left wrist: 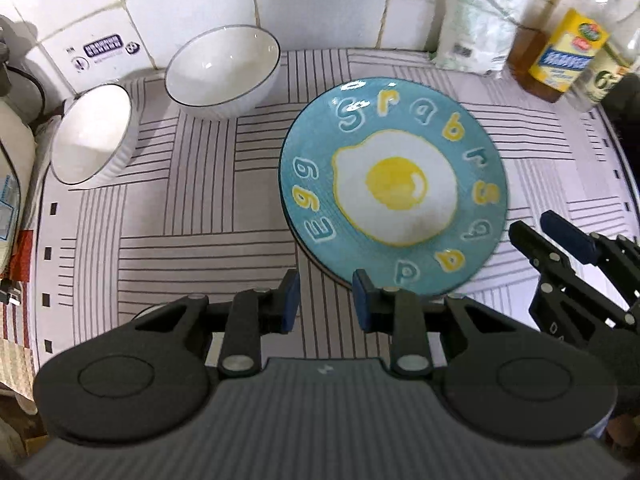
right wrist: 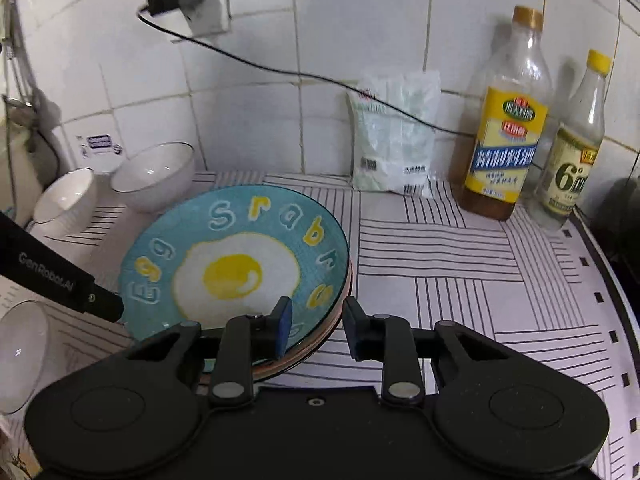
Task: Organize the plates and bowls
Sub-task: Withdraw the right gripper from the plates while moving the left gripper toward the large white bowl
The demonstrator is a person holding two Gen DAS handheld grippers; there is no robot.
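Sitting on top of a short stack of plates, the blue fried-egg plate (left wrist: 394, 186) lies flat on the striped mat that covers the table (left wrist: 192, 216); the right wrist view shows pinkish rims of other plates under its edge, so the plate part of the job looks largely gathered. Two white ribbed bowls remain apart from it at the back left: the nearer bowl (left wrist: 94, 134) tilts on its side against the wall corner, and the second bowl (left wrist: 224, 70) stands just beside it, also tipped toward the camera. A third, glassy bowl (right wrist: 20, 354) shows at the left edge of the right wrist view, blurred.

The left gripper (left wrist: 326, 300) hovers at the near rim of the plate stack with its jaws spread and nothing between them. The right gripper (right wrist: 316, 326) is likewise released, its jaws straddling the right-hand rim of the stack without clamping it; its left finger overlaps the plate's edge.

The step in hand appears to be the end of plate stacking, or a regrip of the stack. The next move probably calls for nesting the bowls: the left gripper would need to travel to the back left, pinch a bowl wall at the rim and right it, taking care that the glazed wall does not slip.

Behind the stack stand a white bag (right wrist: 394, 132), a cooking wine bottle (right wrist: 506, 120) and a vinegar bottle (right wrist: 574, 148) against the tiled wall.
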